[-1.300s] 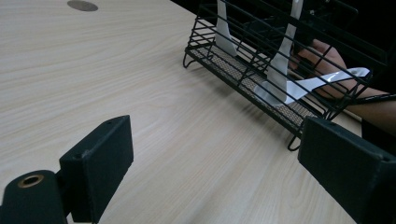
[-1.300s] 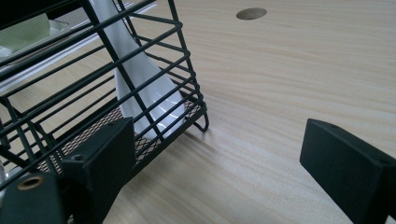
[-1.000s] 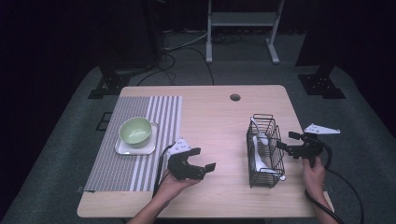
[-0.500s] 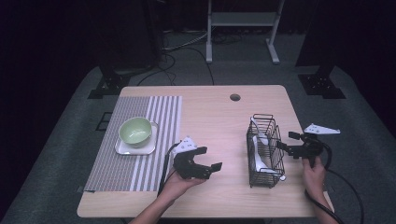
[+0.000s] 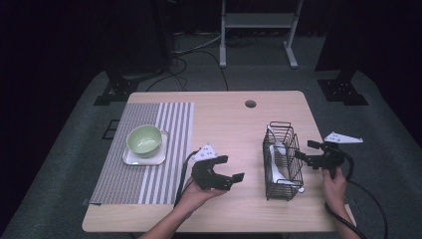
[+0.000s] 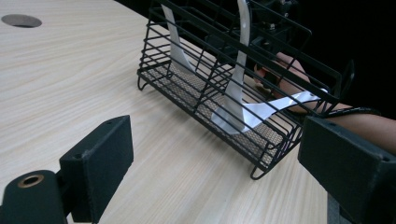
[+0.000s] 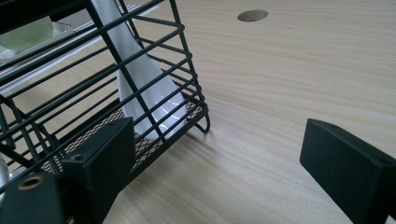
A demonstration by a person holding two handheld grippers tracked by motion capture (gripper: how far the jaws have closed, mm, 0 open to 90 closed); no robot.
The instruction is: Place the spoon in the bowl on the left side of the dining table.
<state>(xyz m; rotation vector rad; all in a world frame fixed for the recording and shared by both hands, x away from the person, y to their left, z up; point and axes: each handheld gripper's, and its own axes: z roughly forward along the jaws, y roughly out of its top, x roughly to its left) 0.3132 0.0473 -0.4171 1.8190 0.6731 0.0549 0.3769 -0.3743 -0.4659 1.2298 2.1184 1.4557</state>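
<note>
Left gripper held low in the person's left hand, jaws spread wide, pointing right, right gripper raised in the right hand, jaws also apart, pointing left

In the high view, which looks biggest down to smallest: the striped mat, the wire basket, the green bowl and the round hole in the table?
1. striped mat
2. wire basket
3. green bowl
4. round hole

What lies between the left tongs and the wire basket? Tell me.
Bare wooden tabletop and nothing else: in the high view the left tongs hover open short of the wire basket, and the left gripper view shows that stretch bare too.
</note>
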